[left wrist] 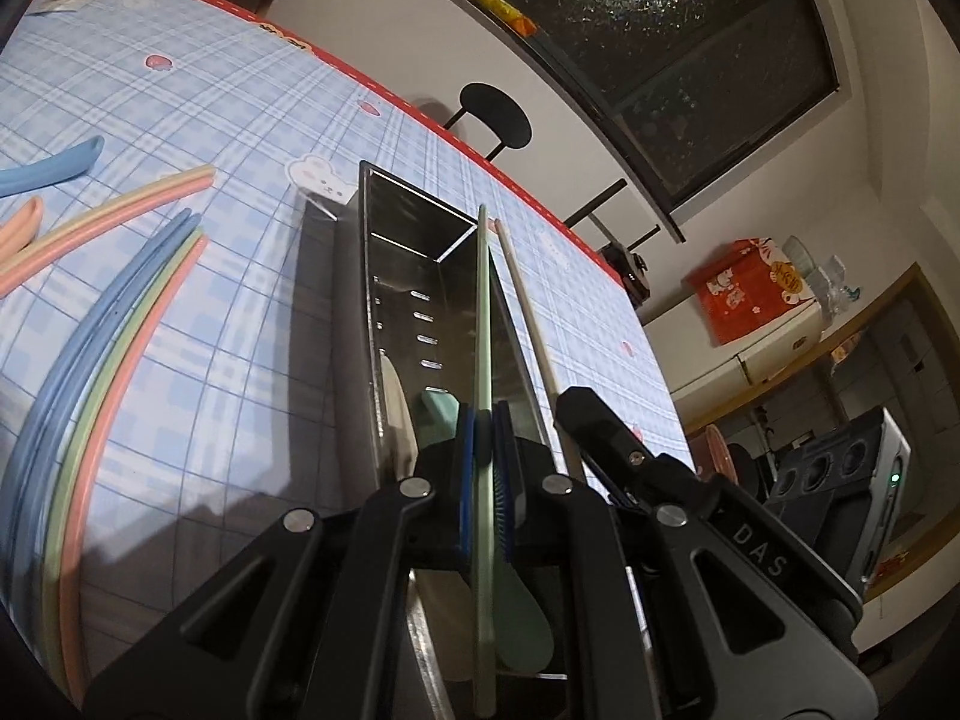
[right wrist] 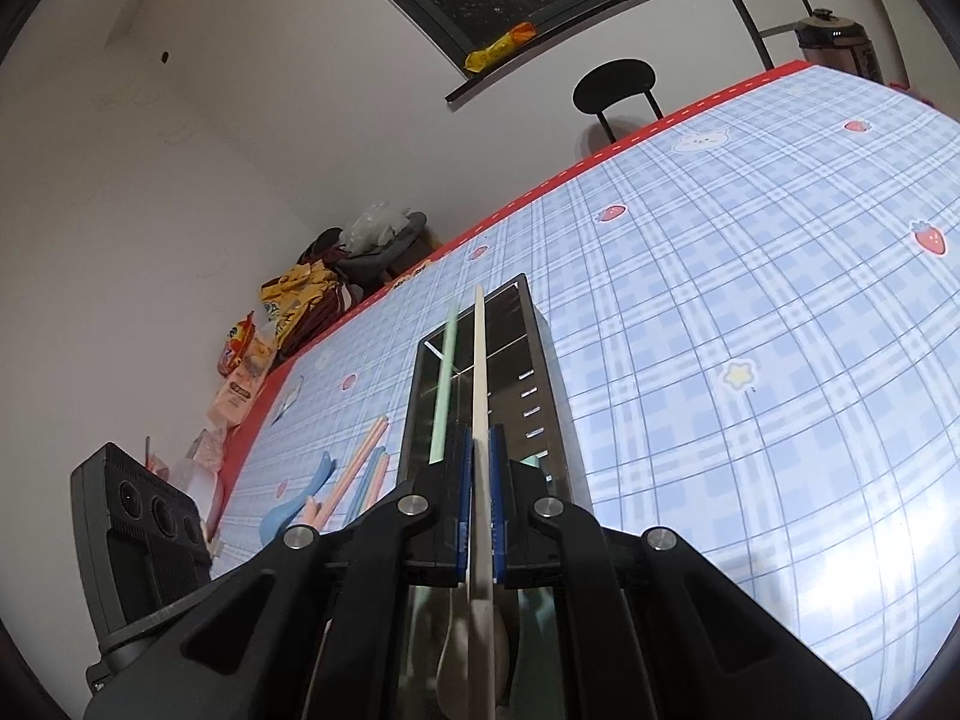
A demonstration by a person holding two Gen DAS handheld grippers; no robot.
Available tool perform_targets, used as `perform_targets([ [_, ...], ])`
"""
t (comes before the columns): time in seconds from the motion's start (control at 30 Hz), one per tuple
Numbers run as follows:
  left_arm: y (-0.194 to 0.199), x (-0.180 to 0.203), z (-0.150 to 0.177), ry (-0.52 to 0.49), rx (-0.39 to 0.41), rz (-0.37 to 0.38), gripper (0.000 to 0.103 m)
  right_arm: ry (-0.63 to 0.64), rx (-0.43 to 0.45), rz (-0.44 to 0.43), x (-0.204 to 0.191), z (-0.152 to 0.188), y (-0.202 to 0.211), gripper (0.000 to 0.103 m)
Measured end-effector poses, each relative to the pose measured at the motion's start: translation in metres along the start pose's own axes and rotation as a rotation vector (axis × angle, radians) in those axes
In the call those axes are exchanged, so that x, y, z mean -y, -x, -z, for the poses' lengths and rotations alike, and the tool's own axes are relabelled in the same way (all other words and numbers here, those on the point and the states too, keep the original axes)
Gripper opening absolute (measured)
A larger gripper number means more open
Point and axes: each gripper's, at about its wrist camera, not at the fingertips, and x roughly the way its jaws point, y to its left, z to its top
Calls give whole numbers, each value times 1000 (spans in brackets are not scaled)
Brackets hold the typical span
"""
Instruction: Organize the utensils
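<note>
A steel utensil caddy (left wrist: 420,300) stands on the blue plaid tablecloth; it also shows in the right wrist view (right wrist: 540,372). My left gripper (left wrist: 483,438) is shut on a green chopstick (left wrist: 485,330), held over the caddy's right side. My right gripper (right wrist: 480,474) is shut on a cream chopstick (right wrist: 478,360), held over the caddy; that chopstick (left wrist: 528,312) and the right gripper's body (left wrist: 630,456) show beside the left one. The green chopstick (right wrist: 443,384) lies left of the cream one. A green spoon (left wrist: 522,618) and a cream spoon (left wrist: 396,402) sit inside the caddy.
Loose chopsticks in blue, green and pink (left wrist: 102,372) lie on the cloth to the left, with a yellow-pink pair (left wrist: 120,210), a blue spoon (left wrist: 54,171) and a pink spoon (left wrist: 18,228). Snack bags (right wrist: 288,312) sit at the table's far corner. A black chair (right wrist: 612,84) stands behind the table.
</note>
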Motion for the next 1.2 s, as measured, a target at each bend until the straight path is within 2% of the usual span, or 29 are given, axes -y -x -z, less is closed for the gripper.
perform_targets([
  [0.07,0,2,0,-8,0,-5,9,0,-3,5,0,0,-1,6],
  [0.27,15,10,-8,-81,36,-39,33,22,13,-3,-5,0,3,10],
  [0.33,26,12,-13,-118,69,-60,47,35,33,2,-7,0,7,22],
  [0.37,32,14,-15,-134,87,-74,50,40,37,6,-8,1,8,27],
  [0.43,46,16,-21,-177,125,-105,63,51,46,13,-11,1,11,46],
  [0.47,51,16,-23,-194,138,-119,68,63,54,20,-13,1,12,50],
  [0.53,61,17,-26,-219,161,-145,85,92,67,35,-18,2,15,70],
  [0.63,77,16,-30,-259,193,-190,96,156,88,75,-28,6,16,92],
  [0.7,85,13,-32,-278,202,-220,97,197,92,108,-35,8,15,97],
  [1.03,130,-19,-48,-383,227,-374,97,390,138,280,-79,30,17,97],
  [1.2,145,-49,-58,-446,222,-447,97,450,128,310,-100,47,14,97],
])
